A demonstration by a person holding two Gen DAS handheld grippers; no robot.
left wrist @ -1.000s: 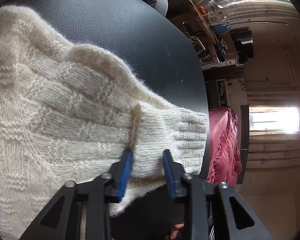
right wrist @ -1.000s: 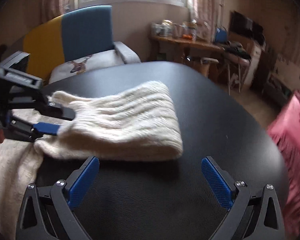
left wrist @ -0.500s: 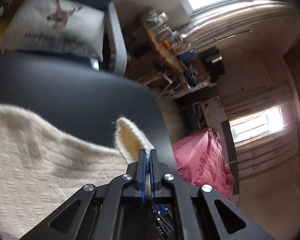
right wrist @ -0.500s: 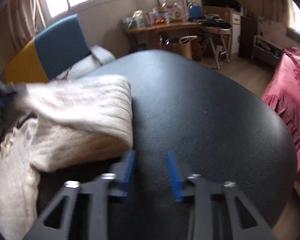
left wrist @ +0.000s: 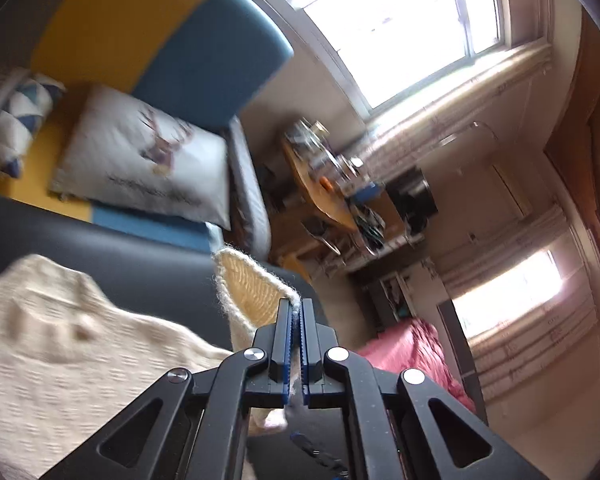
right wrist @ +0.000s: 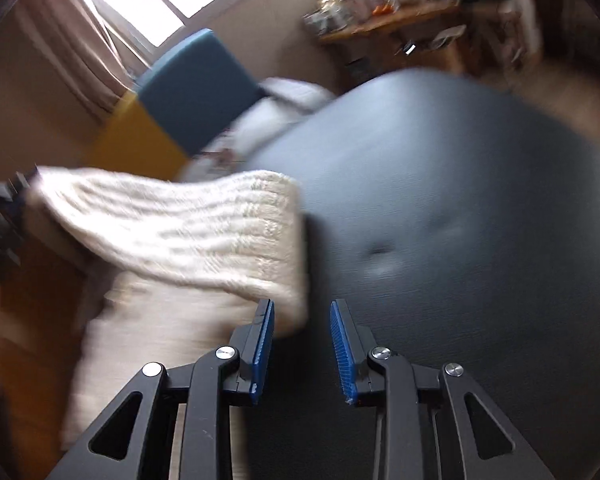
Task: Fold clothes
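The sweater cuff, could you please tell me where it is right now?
In the left wrist view the sweater cuff is pinched in the left gripper, lifted above the black table, in front of the deer cushion.

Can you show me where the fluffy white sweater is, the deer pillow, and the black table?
sweater [right wrist: 204, 224], right wrist view, on its ribbed lifted part.
deer pillow [left wrist: 148, 160], left wrist view, on its printed face.
table [right wrist: 460, 200], right wrist view, on its bare top.
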